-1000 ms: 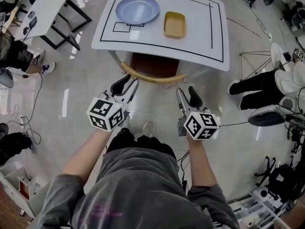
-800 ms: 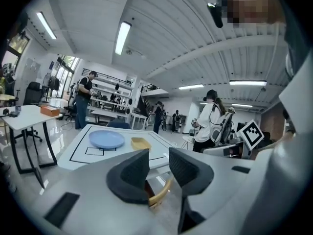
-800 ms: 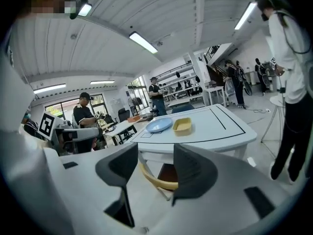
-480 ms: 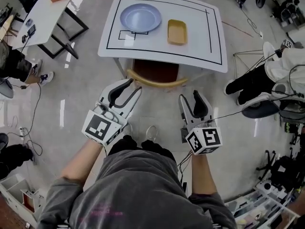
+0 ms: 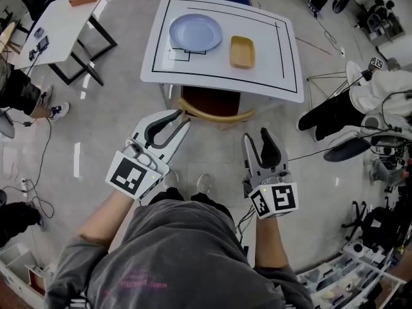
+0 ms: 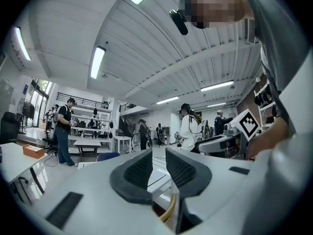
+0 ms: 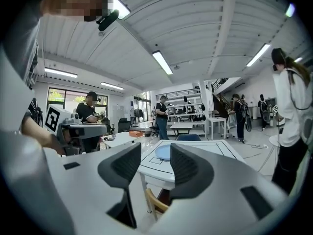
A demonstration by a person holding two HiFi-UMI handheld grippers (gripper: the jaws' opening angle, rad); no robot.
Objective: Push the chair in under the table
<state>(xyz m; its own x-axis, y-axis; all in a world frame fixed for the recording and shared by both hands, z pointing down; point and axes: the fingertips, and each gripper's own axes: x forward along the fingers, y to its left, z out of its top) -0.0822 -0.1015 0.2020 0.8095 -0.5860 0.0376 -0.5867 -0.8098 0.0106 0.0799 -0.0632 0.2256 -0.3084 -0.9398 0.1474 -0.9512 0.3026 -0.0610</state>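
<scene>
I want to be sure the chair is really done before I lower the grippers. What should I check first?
1. The chair is in: its seat sits under the table, and only the curved backrest shows at the near edge: ok.
2. The left gripper is free: fingers apart, just been closing, nothing between them: ok.
3. The right gripper is free: fingers apart, just been closing, nothing between them: ok.
4. The plate and the yellow tray lie flat, inside the table's edges: ok.
5. The chair's legs are clear of the table's legs: hidden under the top: cannot tell.
</scene>
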